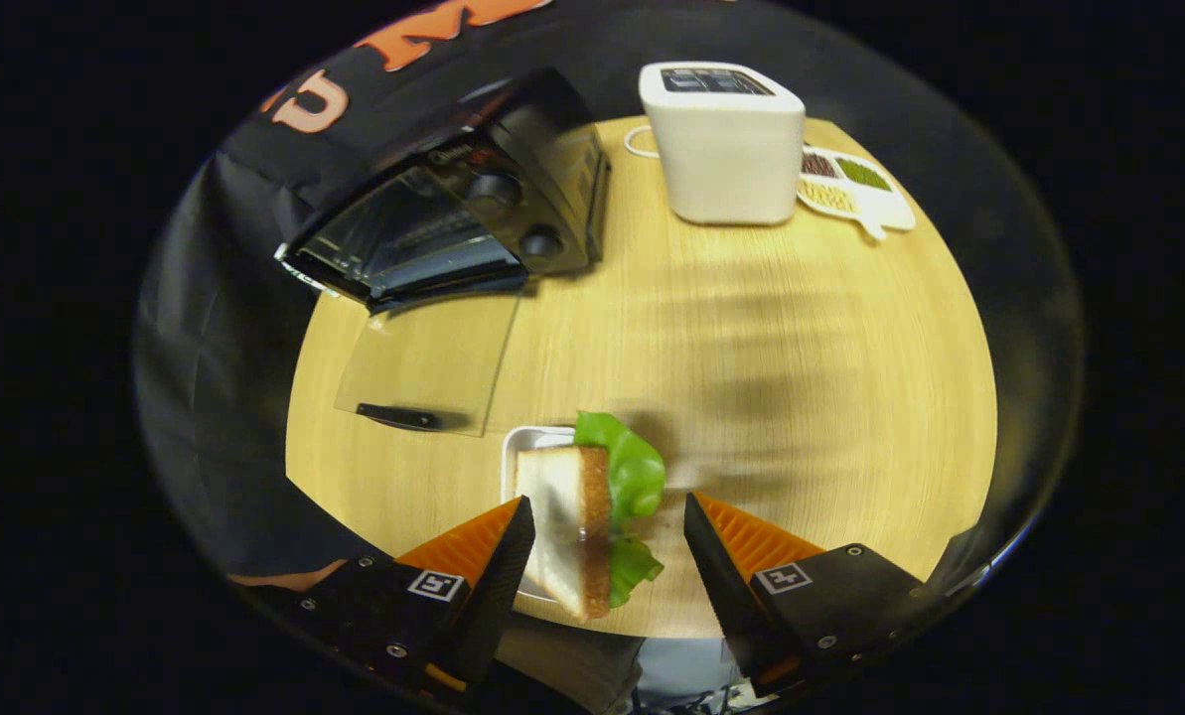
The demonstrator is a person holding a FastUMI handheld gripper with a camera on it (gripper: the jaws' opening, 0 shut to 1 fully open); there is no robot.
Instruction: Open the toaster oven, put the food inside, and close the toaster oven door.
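Pale wood-grain desk (pixel 751 377), round-edged, backed by black cloth. The gripper (pixel 607 556) jaws stand open around a toast-and-lettuce sandwich (pixel 587 521) on a white tray (pixel 515 447) (near edge). At the far-left edge, the black toaster oven (pixel 453 209), glass door (pixel 423 362) folded flat.

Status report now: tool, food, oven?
Tool open, fingers either side of sandwich on tray. Toaster oven door open. Nothing in between.

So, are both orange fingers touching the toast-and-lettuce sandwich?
Apart. In the gripper view, the right finger shows plain wooden table between it and the toast-and-lettuce sandwich; the left finger sits beside the bread.
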